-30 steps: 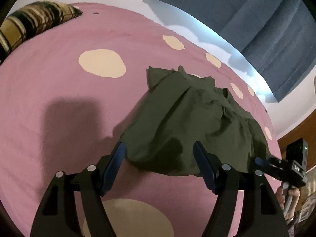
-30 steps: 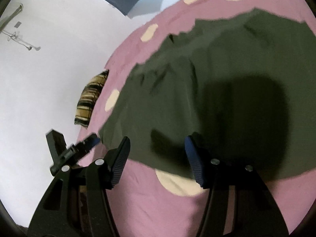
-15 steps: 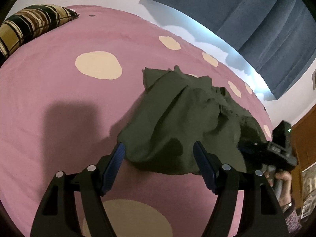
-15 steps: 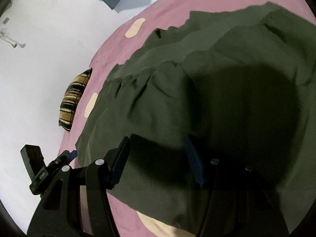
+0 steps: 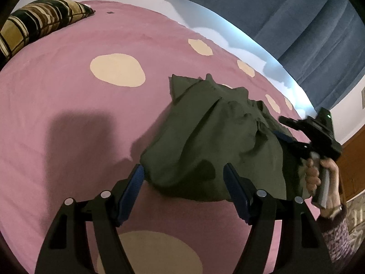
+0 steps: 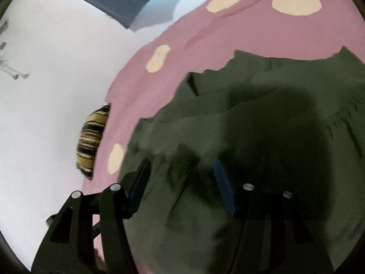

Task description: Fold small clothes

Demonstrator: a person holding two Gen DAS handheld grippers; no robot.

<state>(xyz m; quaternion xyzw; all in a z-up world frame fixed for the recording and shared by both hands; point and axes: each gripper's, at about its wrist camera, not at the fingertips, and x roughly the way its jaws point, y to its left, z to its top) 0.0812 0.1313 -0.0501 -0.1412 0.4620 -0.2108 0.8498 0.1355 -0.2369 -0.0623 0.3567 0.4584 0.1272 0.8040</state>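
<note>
A crumpled olive-green garment (image 5: 216,141) lies on the pink bed cover (image 5: 68,91). Its near corner sits between the blue pads of my left gripper (image 5: 183,171), which is open; the pads do not press on the cloth. My right gripper (image 6: 181,163) is open too and hovers low over the garment (image 6: 251,137), casting a dark shadow on it, with nothing pinched. The left wrist view shows the right gripper (image 5: 282,127) over the garment's right side, held by a hand (image 5: 319,178).
The bed cover (image 6: 182,34) is pink with cream dots. A striped brown-and-black pillow (image 5: 34,22) lies at the far left corner, also visible as the pillow (image 6: 91,143). A blue curtain (image 5: 285,11) hangs behind the bed, and wooden furniture (image 5: 351,159) stands at the right.
The right gripper has travelled from the garment's near edge to over its middle, still open. The left gripper has stayed where it was.
</note>
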